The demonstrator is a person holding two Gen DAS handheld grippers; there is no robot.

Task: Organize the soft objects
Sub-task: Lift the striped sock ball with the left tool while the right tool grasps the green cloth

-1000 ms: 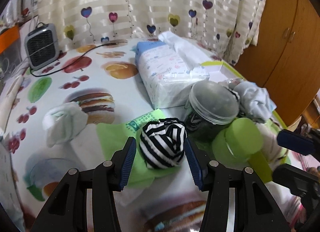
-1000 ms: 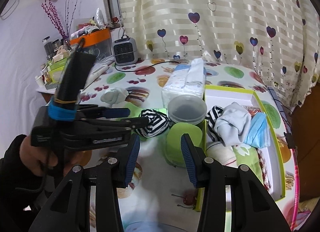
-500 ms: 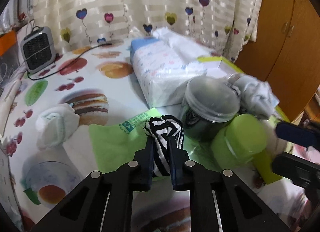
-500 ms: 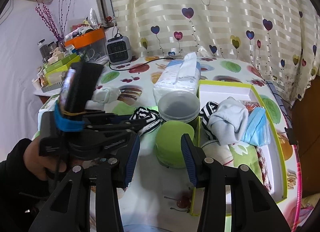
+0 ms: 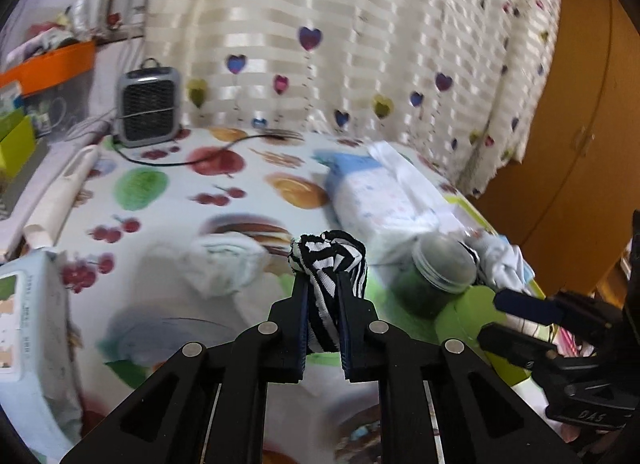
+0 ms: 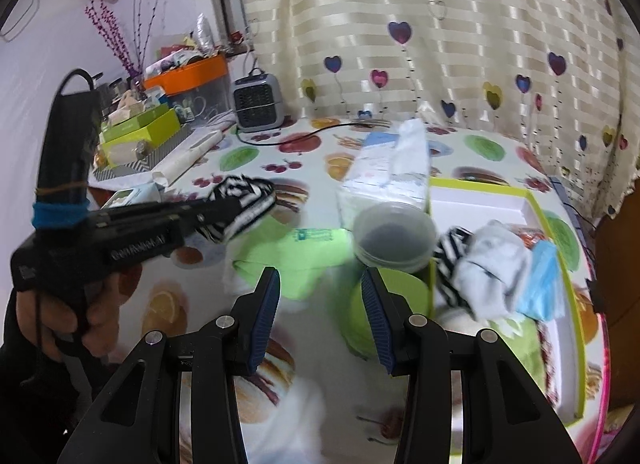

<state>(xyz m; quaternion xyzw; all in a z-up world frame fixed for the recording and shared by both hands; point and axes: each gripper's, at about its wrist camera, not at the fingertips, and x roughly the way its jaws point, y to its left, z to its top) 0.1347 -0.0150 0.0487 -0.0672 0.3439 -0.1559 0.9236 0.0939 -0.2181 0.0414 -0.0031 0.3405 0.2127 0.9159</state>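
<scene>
Gripping a striped sock [image 5: 328,260], left tongs [image 5: 323,292] are clenched on it; the sock bulges above the fingertips and hangs between them. Right view: same sock [image 6: 240,203] held off the bench [image 6: 256,155], above a green cloth [image 6: 288,252].

Right tongs [image 6: 320,304] released, jaws wide apart, nothing between them. They hover over the bench, with a green lid [image 6: 384,304] just past the right finger.

Clear jar [image 6: 394,234] stands behind the lid, touching the box [image 6: 556,223] wall. Inside the box: another striped sock [image 6: 450,252], grey sock [image 6: 492,264], blue mask [image 6: 540,280], bunched together.

Tissue pack [image 6: 388,167] lies behind the jar. White sock [image 5: 228,264] lies on the bench left of the held sock, well apart from the box. Small heater [image 5: 147,105] stands at the far edge by the curtain [image 5: 360,43].
</scene>
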